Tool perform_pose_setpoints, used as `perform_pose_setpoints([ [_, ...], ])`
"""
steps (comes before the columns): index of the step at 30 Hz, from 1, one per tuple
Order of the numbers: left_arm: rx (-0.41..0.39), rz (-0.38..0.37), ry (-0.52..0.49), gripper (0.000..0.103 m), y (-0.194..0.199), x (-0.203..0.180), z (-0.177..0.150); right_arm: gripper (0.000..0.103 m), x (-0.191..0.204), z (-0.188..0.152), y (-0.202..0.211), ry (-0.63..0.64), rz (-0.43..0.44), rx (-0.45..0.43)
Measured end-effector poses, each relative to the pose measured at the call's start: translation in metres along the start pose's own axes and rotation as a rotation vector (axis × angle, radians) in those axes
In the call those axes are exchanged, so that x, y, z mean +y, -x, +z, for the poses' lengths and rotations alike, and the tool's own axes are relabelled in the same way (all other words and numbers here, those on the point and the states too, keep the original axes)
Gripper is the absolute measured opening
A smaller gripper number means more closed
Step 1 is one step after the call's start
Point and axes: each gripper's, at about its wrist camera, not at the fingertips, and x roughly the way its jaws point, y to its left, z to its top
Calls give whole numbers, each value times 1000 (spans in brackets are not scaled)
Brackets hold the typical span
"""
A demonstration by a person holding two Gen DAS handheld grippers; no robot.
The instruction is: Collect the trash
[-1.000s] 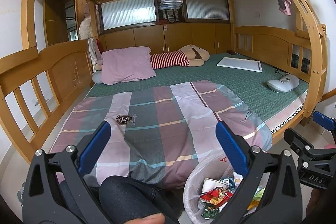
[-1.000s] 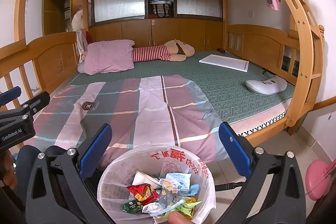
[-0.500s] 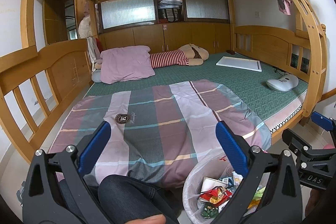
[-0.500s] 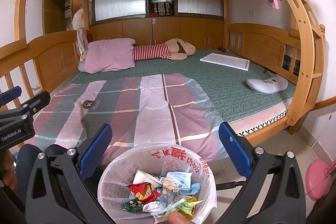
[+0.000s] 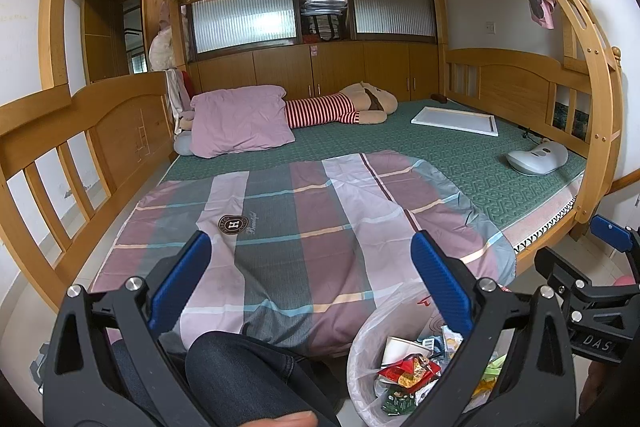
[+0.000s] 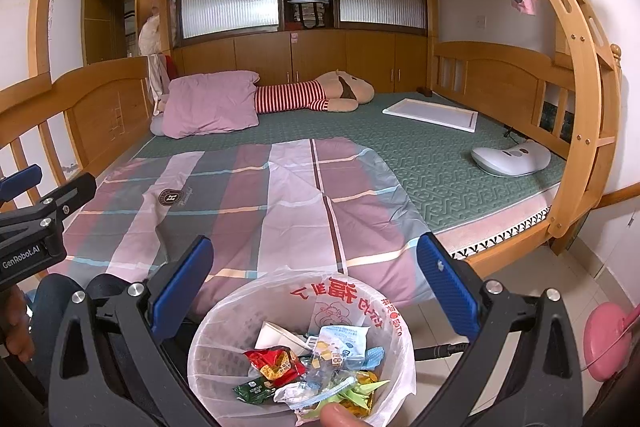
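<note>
We count two tools, the left tool (image 5: 310, 283) and the right tool (image 6: 316, 281), each with its two blue fingers spread wide and empty. We see one lined trash bin (image 6: 224, 347) of wrappers, one pink pillow (image 6: 212, 105), one striped plush toy (image 6: 316, 95), one plaid sheet (image 6: 248, 195), one white board (image 6: 432, 115) and one pale grey device (image 6: 510, 159) on one bed (image 6: 440, 163).

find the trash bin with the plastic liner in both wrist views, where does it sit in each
Left wrist: the trash bin sits bottom right, partly behind the left gripper's right finger.
Right wrist: the trash bin sits bottom centre, between the right gripper's open fingers.
Shared landmark: the striped plush toy beside the pink pillow.
</note>
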Motion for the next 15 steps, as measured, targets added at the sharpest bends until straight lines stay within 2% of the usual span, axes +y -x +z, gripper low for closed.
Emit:
perform_pose_setpoints([
  [15, 6, -1, 4, 99, -2, -2, -3, 99, 3, -2, -3, -4, 6, 11],
])
